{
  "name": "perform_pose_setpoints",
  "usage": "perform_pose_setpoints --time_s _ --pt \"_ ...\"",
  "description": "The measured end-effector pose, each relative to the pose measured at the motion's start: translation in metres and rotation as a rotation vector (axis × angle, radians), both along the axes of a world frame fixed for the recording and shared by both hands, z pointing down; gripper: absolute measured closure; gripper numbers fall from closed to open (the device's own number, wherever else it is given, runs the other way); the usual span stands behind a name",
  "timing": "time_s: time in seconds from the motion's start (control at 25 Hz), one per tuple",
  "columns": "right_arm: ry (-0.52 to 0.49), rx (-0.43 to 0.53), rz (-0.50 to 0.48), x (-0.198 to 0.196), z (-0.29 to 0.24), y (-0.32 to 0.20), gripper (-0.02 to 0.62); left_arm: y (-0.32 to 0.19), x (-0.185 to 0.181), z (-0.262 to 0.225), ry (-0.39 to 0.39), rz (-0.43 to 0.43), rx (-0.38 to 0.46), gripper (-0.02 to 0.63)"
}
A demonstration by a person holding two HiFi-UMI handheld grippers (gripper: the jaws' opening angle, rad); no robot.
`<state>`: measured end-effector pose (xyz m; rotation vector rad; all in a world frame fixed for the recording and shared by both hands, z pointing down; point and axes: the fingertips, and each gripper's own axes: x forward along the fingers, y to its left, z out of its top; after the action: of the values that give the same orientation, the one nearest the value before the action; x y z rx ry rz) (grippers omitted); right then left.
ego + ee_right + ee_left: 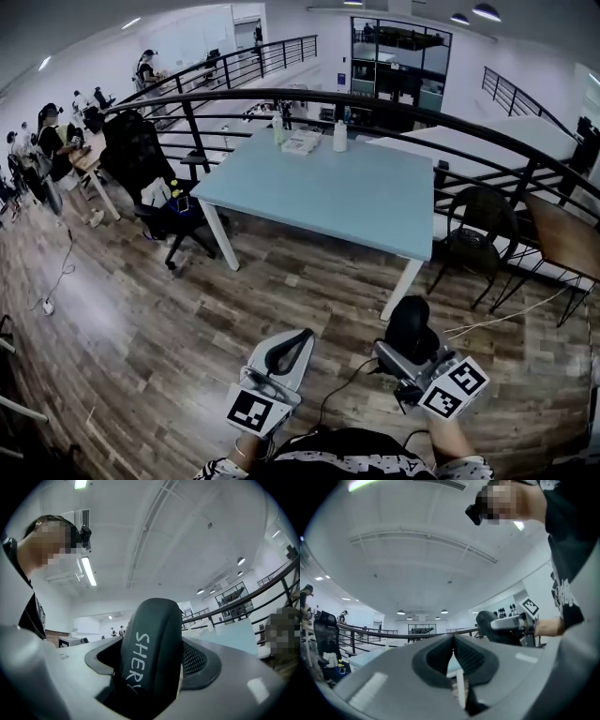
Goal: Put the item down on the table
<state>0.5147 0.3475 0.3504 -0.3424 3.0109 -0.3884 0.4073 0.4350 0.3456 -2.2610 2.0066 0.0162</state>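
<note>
The item is a dark rounded case (pixel 150 653) with white lettering, upright between the jaws of my right gripper (pixel 152 667), which is shut on it. In the head view the same case (pixel 412 326) rises from the right gripper (pixel 410 342), low at the right, over the wooden floor. My left gripper (pixel 302 337) sits beside it at lower centre. Its jaws are shut with nothing between them, and its pads (pixel 464 656) meet at the tip. The light blue table (pixel 347 192) stands ahead, well apart from both grippers. The left gripper view also catches the case (pixel 487 623).
A white bottle (pixel 339 136) and papers (pixel 302 142) sit at the table's far edge. A black office chair (pixel 141 159) stands left of the table and a dark chair (pixel 473 239) right of it. A curved black railing (pixel 375 101) runs behind. People (pixel 56 141) sit far left.
</note>
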Motion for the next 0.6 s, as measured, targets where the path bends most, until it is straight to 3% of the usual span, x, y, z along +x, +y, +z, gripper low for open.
perform_pose_setpoints --time_s 0.36,0.6 --pt "0.009 -0.001 -0.053 -0.032 0.003 0.008 0.222 0.016 -0.028 0.005 0.014 -0.050 -0.011 0.606" --pt "-0.004 -0.018 -0.119 -0.055 0.009 -0.002 0.222 0.023 -0.047 0.013 0.020 -0.146 -0.032 0.606"
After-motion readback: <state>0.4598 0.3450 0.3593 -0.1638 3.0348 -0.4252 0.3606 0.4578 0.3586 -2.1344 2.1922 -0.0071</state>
